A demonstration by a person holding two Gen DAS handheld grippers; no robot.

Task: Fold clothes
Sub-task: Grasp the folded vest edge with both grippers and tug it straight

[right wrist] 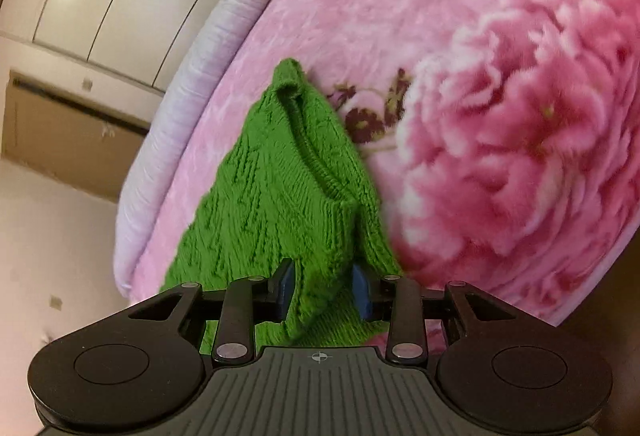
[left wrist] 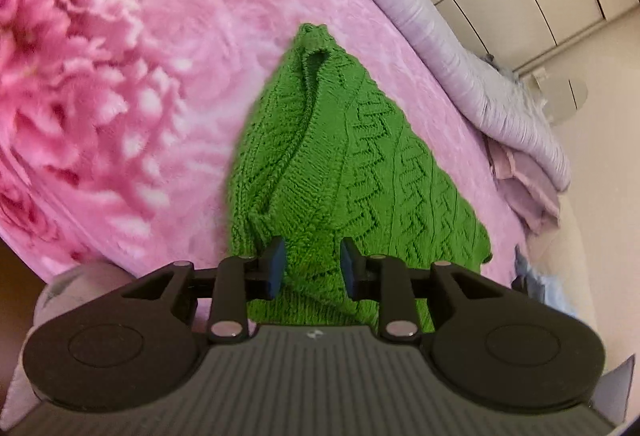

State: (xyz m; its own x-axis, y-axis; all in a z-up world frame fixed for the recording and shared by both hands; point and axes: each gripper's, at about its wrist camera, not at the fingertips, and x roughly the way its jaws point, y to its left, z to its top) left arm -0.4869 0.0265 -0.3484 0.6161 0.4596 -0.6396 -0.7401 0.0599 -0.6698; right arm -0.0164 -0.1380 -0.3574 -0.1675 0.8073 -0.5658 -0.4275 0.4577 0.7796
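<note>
Left wrist: left gripper (left wrist: 312,268), right gripper (right wrist: 324,292) jaws clamp green sweater (left wrist: 328,164).

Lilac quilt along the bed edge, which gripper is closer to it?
Right, probably. The right gripper has the lilac quilt just beyond the green sweater's edge; from the left gripper it lies farther off.

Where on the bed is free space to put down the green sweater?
The pink blanket is bare from the sweater across the big flower print. The other side is tighter: a narrow strip, then the lilac quilt along the edge.
</note>
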